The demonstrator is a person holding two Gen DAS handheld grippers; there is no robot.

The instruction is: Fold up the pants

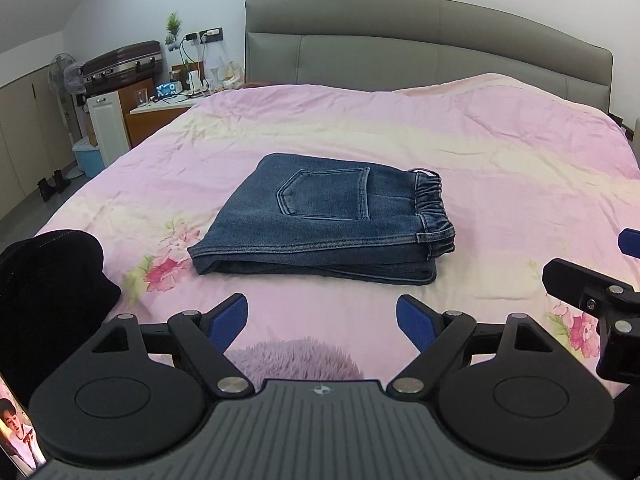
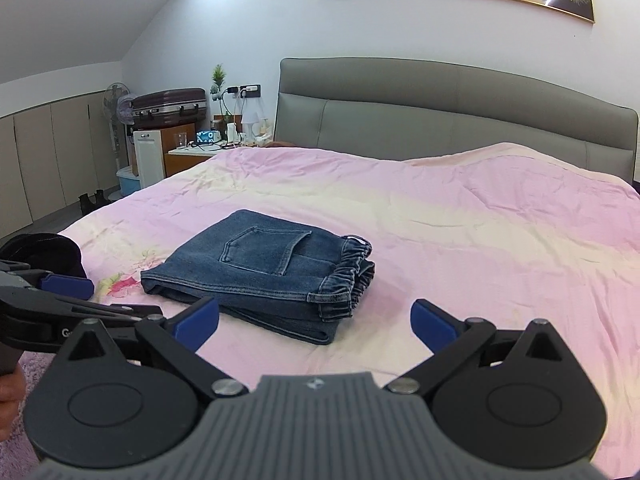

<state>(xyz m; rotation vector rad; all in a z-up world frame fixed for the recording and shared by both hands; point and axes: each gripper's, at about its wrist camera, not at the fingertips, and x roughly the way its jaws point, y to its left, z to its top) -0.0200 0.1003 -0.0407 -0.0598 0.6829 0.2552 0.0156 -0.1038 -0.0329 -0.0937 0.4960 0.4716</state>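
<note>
Blue denim pants lie folded into a compact stack on the pink bedspread, back pocket up, elastic waistband to the right. They also show in the right wrist view. My left gripper is open and empty, held near the bed's front edge, short of the pants. My right gripper is open and empty, just in front of the pants' near right corner. The right gripper's finger shows at the right edge of the left wrist view, and the left gripper's finger shows at the left of the right wrist view.
A dark garment lies at the bed's front left corner. A grey headboard stands at the far end. A nightstand with clutter, a suitcase and a fan stand to the left. A purple fluffy rug lies below.
</note>
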